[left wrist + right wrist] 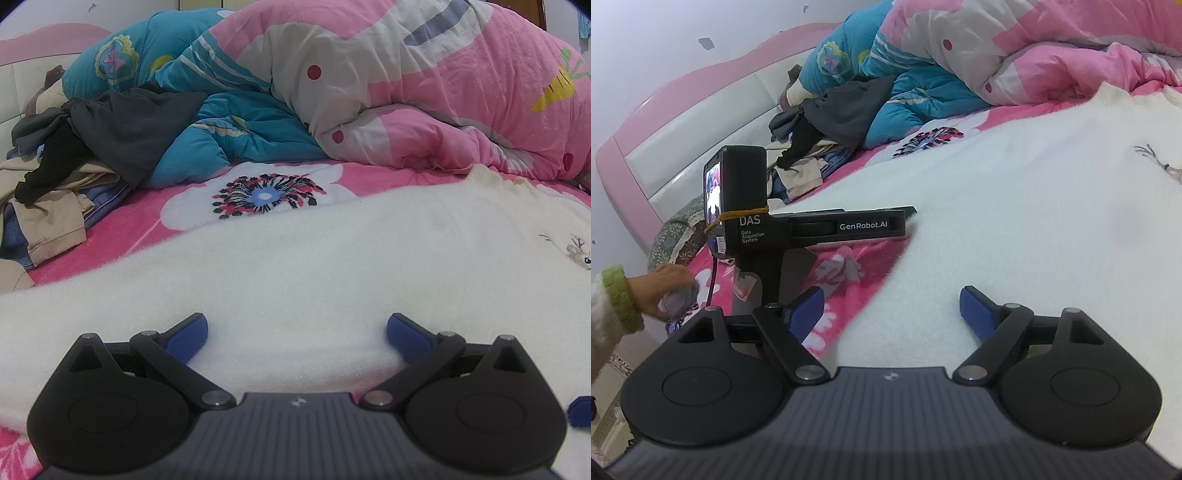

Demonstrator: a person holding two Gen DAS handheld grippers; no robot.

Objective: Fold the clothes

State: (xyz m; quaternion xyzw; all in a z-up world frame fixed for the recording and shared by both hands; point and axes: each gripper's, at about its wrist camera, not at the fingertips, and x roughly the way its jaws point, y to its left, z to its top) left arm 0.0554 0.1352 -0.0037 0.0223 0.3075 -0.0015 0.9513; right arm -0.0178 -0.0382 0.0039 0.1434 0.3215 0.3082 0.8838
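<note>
— What can be read on the left gripper (pixel 912 218), seen from the right wrist?
— "GenRobot.AI" in white on a black label along its arm; "DAS" and, below it, "Data Acquisition System" on its black camera housing (pixel 746 199).
— Elsewhere?
— Nothing legible.

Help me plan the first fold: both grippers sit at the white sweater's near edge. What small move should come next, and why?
Probably close both grippers on the hem. The white sweater lies flat on the bed, and the left gripper and right gripper are both open with its near edge between their pads, so nothing is gripped yet.
</note>
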